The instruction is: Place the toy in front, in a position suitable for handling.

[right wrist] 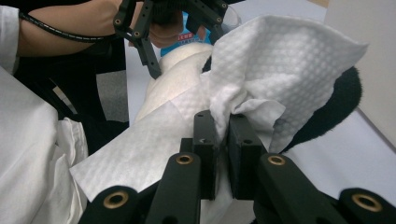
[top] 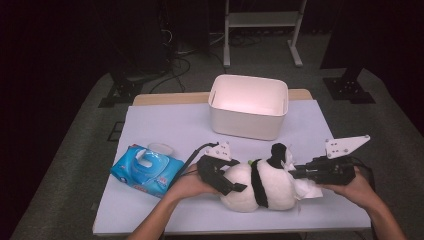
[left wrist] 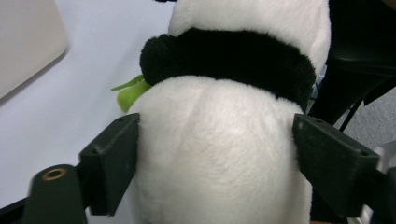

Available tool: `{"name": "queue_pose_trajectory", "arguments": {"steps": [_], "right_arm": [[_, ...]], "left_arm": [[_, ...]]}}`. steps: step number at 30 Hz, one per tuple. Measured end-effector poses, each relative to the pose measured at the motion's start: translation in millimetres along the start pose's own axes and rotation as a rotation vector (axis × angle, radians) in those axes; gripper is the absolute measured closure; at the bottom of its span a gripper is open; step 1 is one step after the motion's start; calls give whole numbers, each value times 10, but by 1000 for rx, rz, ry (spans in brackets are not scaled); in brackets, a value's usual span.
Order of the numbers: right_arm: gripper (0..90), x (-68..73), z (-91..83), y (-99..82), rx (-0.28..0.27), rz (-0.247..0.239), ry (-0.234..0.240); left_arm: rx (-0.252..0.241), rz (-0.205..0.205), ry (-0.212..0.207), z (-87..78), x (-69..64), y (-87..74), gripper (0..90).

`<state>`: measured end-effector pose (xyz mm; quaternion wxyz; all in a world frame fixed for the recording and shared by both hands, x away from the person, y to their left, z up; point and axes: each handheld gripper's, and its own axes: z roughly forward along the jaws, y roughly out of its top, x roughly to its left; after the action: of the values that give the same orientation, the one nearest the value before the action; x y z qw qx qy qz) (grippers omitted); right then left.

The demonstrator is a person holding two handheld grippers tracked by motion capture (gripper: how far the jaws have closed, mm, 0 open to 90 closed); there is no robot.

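Panda [top: 260,185] between wide left tongs [left wrist: 215,158]; wipe [right wrist: 261,79] pinched in right tongs [right wrist: 222,135] (bin [top: 248,125] behind).

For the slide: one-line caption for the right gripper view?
Right gripper pinches a white wipe against the plush panda on the table.

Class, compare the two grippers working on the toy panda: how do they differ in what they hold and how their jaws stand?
The left gripper has wide jaws on either side of the toy panda, at its white body; the right gripper has its jaws pinched shut on a white wipe. The left gripper sits at the panda's rear, the right gripper at its head end. Both are black and hand-held, low over the table.
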<state>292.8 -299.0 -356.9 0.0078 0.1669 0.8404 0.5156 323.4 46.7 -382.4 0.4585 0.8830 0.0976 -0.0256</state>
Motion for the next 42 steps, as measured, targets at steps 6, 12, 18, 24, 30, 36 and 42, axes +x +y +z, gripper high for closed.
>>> {"name": "queue_pose_trajectory", "arguments": {"steps": [6,12,18,24,30,36,42], "right_arm": [[826,-35,11,-105,-70,44,-1],[826,-99,33,-123,-132,57,-14],[825,-193,244,-131,-150,69,0],[825,-164,325,-27,-121,42,1],[825,-146,368,241,-82,-22,-38],[824,-155,411,232,-60,-14,-43],[825,-47,377,125,-34,-9,-8]], "left_arm": [[-32,47,45,-6,-38,6,502],[-24,77,93,-100,-16,69,526],[55,158,213,-286,-6,125,528],[40,170,194,-315,-25,24,514],[52,196,197,-305,-92,38,510],[0,100,155,-344,-39,16,420],[-22,40,123,-357,-28,73,330]]}}
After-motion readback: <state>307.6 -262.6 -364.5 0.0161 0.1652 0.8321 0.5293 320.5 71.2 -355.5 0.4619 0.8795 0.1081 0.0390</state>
